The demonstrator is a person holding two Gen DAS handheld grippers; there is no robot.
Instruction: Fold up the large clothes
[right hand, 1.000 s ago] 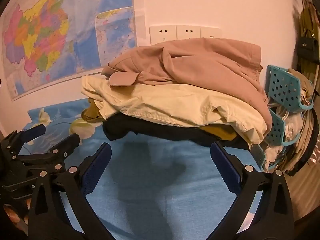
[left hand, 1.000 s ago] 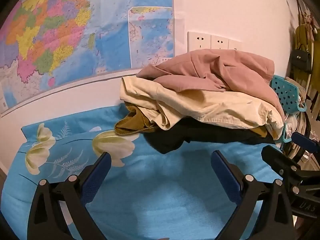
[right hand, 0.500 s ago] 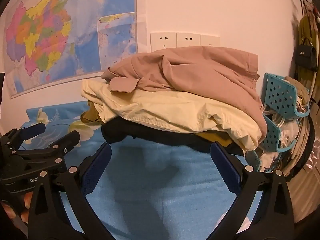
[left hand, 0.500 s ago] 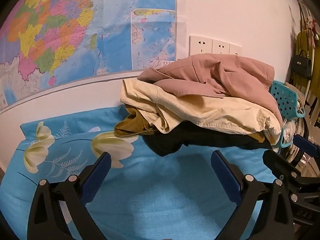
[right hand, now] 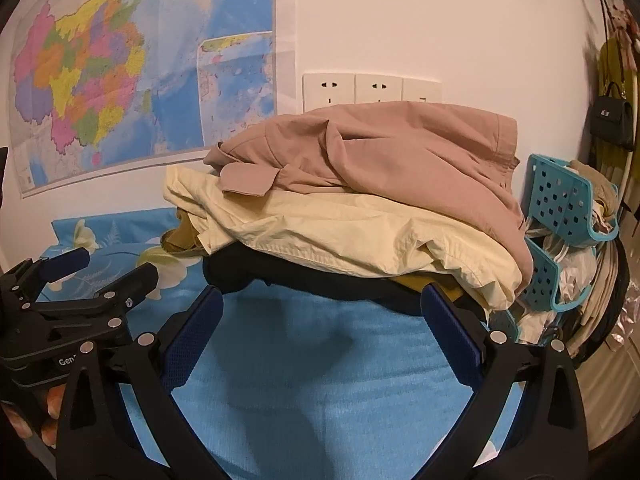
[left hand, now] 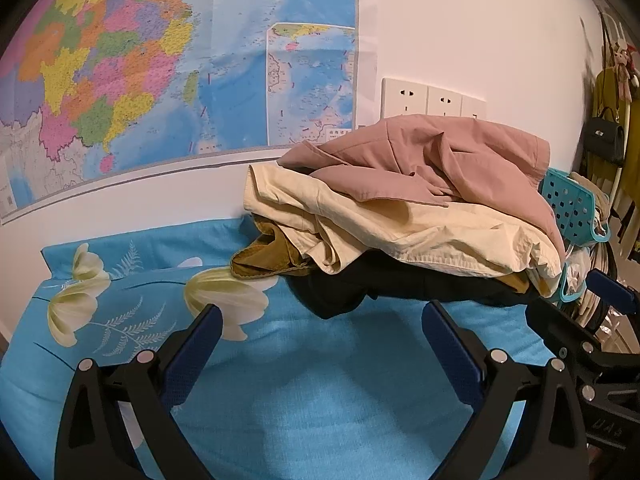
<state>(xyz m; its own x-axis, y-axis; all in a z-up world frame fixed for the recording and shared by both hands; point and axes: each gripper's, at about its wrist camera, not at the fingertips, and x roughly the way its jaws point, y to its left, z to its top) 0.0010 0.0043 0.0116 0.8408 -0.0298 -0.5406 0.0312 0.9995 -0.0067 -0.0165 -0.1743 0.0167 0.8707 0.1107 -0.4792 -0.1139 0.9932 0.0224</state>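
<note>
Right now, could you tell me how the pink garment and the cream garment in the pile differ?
The pink garment lies on top of the pile; the cream garment sits directly beneath it. The cream garment spreads wider, sticking out past the pink garment at the left and front. Both are rumpled, unfolded and untouched by either gripper.

Warm dim light, fisheye warping, sharp

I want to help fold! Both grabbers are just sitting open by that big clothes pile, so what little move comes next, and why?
Probably ease the right gripper forward and up to the dusty-pink jacket topping the pile. Both it and the left gripper are open and hold nothing, over the blue floral bedsheet, and the pink jacket lies above the cream shirt, so it comes off first.
</note>
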